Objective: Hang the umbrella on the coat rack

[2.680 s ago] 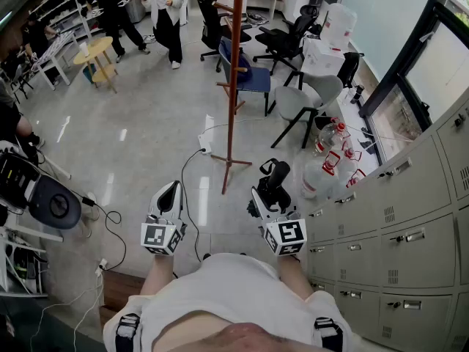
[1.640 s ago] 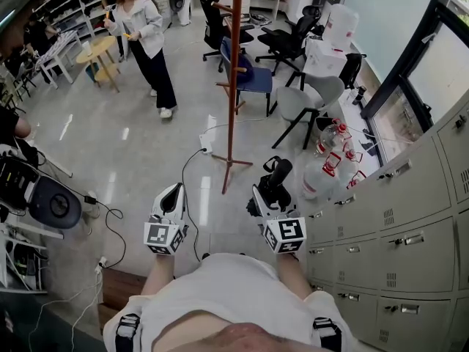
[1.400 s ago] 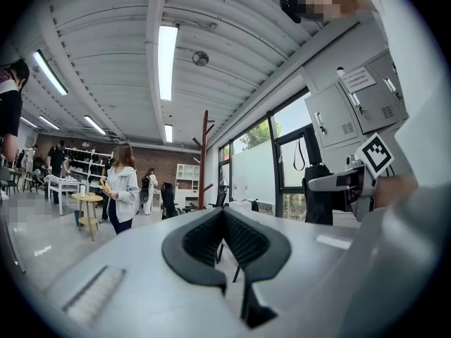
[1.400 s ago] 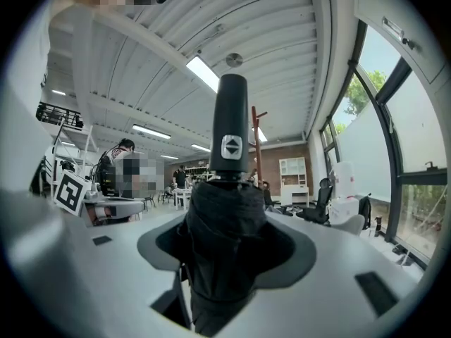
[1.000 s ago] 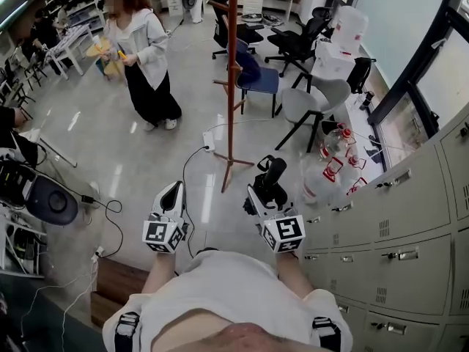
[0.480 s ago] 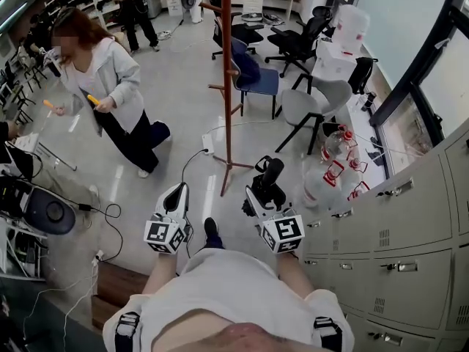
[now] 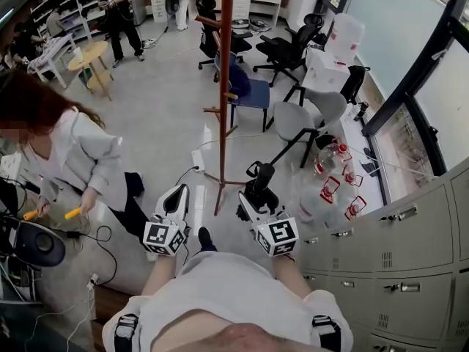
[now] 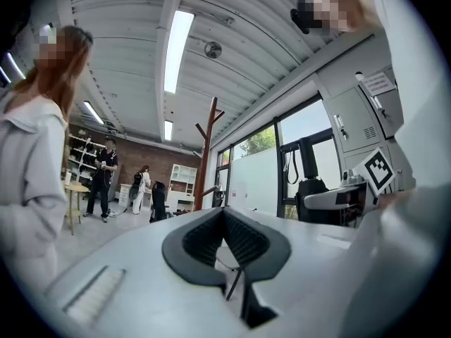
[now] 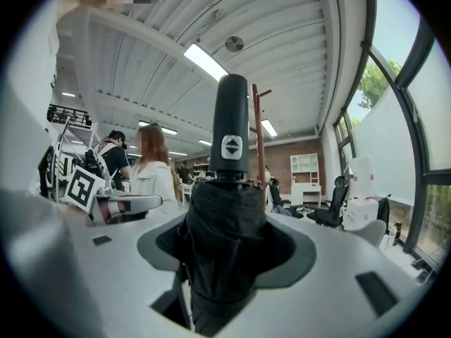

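Note:
The wooden coat rack [image 7: 222, 86] stands on the floor just ahead, its feet close beyond both grippers; it also rises in the left gripper view as the coat rack [image 8: 206, 153] and behind the umbrella in the right gripper view [image 9: 258, 139]. My right gripper [image 7: 255, 200] is shut on a folded black umbrella [image 7: 261, 183], held about level, its handle [image 9: 230, 125] pointing forward past the jaws of the right gripper [image 9: 227, 196]. My left gripper [image 7: 173, 200] is held beside it at the left, its jaw tips [image 8: 224, 211] together with nothing between them.
A person in a grey hoodie [image 7: 73, 152] bends close at my left, orange items in hand. Grey lockers [image 7: 399, 255] line the right. Office chairs [image 7: 308, 108], water bottles [image 7: 333, 160] and a floor power strip [image 7: 196, 160] surround the rack. More people stand far back.
I have walked closer to the coat rack with both grippers and the umbrella. The person in grey has crossed from the back to near my left side.

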A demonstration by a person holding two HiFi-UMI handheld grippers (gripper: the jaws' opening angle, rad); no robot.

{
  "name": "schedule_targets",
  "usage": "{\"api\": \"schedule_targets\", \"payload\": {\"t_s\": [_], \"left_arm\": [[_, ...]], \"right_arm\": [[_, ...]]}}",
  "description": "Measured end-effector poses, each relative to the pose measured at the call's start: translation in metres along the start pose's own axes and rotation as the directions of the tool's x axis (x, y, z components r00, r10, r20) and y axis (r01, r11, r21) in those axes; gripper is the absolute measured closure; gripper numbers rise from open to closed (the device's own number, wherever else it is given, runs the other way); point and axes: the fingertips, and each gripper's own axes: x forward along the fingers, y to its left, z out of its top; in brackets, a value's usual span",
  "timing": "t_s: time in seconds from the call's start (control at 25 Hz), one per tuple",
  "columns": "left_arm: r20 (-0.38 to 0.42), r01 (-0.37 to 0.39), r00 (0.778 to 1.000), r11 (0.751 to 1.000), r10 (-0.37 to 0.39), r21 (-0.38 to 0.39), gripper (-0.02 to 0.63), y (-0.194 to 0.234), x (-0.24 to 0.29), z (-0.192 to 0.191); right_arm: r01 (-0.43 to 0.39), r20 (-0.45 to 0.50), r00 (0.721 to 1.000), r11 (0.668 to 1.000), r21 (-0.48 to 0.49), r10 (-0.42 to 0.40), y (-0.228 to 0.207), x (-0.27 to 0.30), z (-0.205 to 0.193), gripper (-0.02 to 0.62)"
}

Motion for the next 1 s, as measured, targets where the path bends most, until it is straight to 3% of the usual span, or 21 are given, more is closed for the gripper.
{"api": "schedule_targets", "payload": {"t_s": [0.4, 0.68, 1.0], "left_arm": [[0.018, 0.104, 0.994, 0.994, -0.104, 0.015, 0.597, 0.103, 0.116, 0.021], [0.02, 0.145, 0.989, 0.989, -0.145, -0.01, 0.597, 0.126, 0.161, 0.02], [0.008, 0.108, 0.994, 0.994, -0.108, -0.031, 0.597, 0.132, 0.188, 0.017]], "right_arm": [[0.104, 0.027, 0.994, 0.995, -0.004, -0.104, -0.042, 0.123, 0.023, 0.333], [0.131, -0.001, 0.991, 0.991, 0.011, -0.131, -0.063, 0.162, 0.02, 0.333], [0.082, -0.014, 0.997, 0.997, 0.002, -0.082, -0.087, 0.189, 0.025, 0.333]]}}
